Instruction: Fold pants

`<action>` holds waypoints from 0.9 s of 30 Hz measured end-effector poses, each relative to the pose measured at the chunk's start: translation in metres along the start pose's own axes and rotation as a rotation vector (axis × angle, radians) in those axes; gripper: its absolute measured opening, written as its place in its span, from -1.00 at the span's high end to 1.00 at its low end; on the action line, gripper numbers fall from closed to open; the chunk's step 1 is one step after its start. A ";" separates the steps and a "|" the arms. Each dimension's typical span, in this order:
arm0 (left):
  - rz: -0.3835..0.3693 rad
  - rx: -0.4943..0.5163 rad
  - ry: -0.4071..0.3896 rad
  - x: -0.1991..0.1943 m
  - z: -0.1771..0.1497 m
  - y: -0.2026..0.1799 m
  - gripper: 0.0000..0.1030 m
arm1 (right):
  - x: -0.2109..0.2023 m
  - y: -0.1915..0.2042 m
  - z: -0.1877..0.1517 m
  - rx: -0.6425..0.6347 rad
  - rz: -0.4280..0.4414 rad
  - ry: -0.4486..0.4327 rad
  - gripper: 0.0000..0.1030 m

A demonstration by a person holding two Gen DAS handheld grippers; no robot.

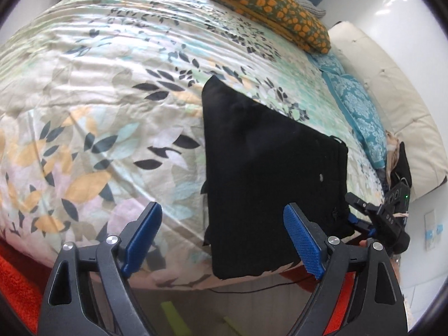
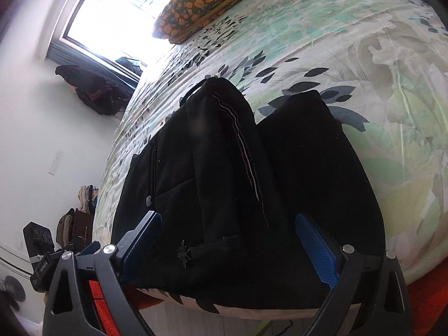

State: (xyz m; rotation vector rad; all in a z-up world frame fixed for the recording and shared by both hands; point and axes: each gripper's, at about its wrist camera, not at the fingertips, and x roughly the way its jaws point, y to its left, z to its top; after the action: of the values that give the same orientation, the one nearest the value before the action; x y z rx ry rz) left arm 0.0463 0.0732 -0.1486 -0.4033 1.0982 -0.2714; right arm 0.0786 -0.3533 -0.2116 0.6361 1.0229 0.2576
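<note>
Black pants [image 1: 268,173] lie folded into a flat pile on the leaf-patterned duvet [image 1: 98,98], at the bed's near edge. My left gripper [image 1: 224,240] is open just above that edge. Its right pad [image 1: 303,243] overlaps the pants' near corner, and its left pad [image 1: 145,235] hangs over bare duvet. In the right wrist view the pants [image 2: 224,168] fill the middle, with one layer humped up and showing a thin pale seam. My right gripper [image 2: 229,246] is open over their near hem, and nothing is pinched. The right gripper [image 1: 372,218] also shows beyond the pile.
An orange-flowered cushion [image 1: 266,8] and a teal patterned pillow [image 1: 355,112] lie at the head of the bed by a white padded headboard [image 1: 392,98]. A red rug [image 1: 16,280] covers the floor below. A window [image 2: 112,14] and hung clothes [image 2: 95,89] are by the wall.
</note>
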 end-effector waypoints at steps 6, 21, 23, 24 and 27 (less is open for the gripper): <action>0.006 0.009 0.013 0.006 -0.006 -0.001 -0.74 | 0.002 0.004 -0.004 -0.055 -0.006 0.036 0.42; 0.002 0.080 -0.041 -0.004 -0.001 -0.028 -0.74 | -0.114 0.038 -0.014 -0.167 -0.109 -0.304 0.71; 0.004 0.125 -0.029 0.003 -0.004 -0.040 -0.74 | -0.096 0.005 -0.016 -0.069 -0.210 -0.232 0.71; 0.007 0.153 -0.021 0.006 -0.006 -0.048 -0.74 | -0.083 -0.010 -0.018 -0.027 -0.253 -0.176 0.71; 0.017 0.271 -0.025 0.011 -0.016 -0.074 -0.74 | -0.078 -0.026 -0.015 0.014 -0.283 -0.141 0.61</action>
State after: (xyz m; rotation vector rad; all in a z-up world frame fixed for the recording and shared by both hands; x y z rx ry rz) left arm 0.0356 -0.0005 -0.1313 -0.1555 1.0236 -0.3942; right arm 0.0233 -0.4062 -0.1777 0.5072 0.9656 -0.0422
